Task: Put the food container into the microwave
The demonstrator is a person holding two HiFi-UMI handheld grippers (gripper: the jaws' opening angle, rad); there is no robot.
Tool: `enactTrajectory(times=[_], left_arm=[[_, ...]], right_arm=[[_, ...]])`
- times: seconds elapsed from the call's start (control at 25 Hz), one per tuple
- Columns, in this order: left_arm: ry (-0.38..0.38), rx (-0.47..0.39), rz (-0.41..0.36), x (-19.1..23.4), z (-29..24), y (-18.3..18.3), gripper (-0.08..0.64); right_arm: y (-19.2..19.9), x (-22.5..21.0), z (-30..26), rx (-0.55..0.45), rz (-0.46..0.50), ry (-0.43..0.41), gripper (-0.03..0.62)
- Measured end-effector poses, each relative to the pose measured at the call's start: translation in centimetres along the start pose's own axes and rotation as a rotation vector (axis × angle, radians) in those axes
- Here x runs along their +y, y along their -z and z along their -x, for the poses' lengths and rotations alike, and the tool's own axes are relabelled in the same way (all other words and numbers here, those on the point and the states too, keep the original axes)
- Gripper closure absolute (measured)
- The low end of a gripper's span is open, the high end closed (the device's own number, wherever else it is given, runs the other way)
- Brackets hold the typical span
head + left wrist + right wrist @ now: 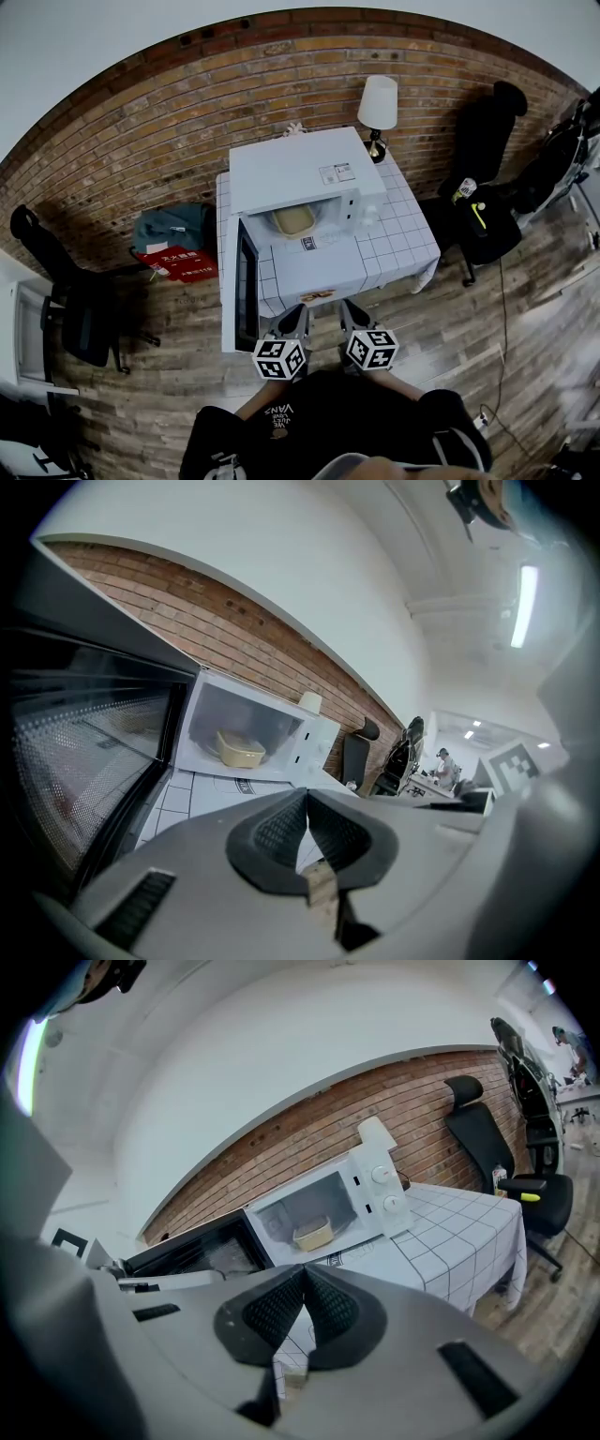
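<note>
A pale yellow food container [292,221] [241,750] [313,1234] sits inside the white microwave [305,173] [309,738] [370,1194], whose dark door [244,285] [84,752] [202,1246] hangs wide open to the left. Both grippers are held close to the person's body, short of the table's near edge. My left gripper [294,321] [307,803] is shut with nothing in it. My right gripper [353,315] [305,1283] is also shut and empty, its pads pressed together.
The microwave stands on a table with a white checked cloth [394,230] [450,1232]. A white lamp [378,105] sits at its back right corner. A black office chair [483,216] [487,1143] is to the right, another chair [80,300] to the left, bags [173,248] by the brick wall.
</note>
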State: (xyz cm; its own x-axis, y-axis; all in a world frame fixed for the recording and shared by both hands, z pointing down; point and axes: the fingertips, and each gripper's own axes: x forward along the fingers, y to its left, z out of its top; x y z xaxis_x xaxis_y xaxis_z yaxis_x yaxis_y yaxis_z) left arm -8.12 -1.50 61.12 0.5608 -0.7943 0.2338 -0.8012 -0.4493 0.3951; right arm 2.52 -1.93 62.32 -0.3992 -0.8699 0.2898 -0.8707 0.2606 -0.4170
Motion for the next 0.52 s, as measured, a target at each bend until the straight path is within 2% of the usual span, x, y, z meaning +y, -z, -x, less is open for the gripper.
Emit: enactTrajectory(times=[0.52], left_arm=[[0.003,-0.008,0.007,-0.25,-0.04,-0.05,0.548]], right_arm=[[-0.17,-0.20,0.22,-0.003,-0.002,0.007,0.588]])
